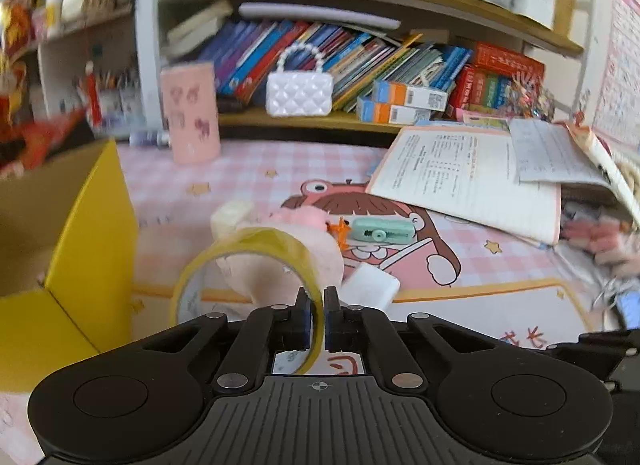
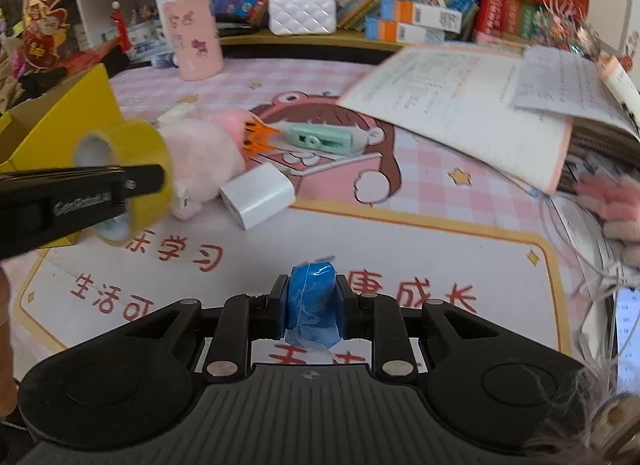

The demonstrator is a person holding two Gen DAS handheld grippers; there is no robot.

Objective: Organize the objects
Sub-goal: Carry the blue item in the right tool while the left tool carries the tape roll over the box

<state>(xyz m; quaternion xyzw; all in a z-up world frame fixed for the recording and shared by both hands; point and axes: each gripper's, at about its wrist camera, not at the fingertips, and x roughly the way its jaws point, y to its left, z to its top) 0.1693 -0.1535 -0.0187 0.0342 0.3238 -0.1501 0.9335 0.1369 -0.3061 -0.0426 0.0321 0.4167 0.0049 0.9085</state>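
My left gripper is shut on the wall of a yellow tape roll and holds it above the pink desk mat, just right of a yellow cardboard box. The roll also shows in the right wrist view beside the box. My right gripper is shut on a blue tape roll above the mat's front. A pink plush, a white charger block, a mint green clip and an orange clip lie on the mat.
A pink cylinder cup stands at the back left. An open workbook and papers cover the right side. A white quilted handbag and books fill the shelf behind. Cables and pink items lie at the far right.
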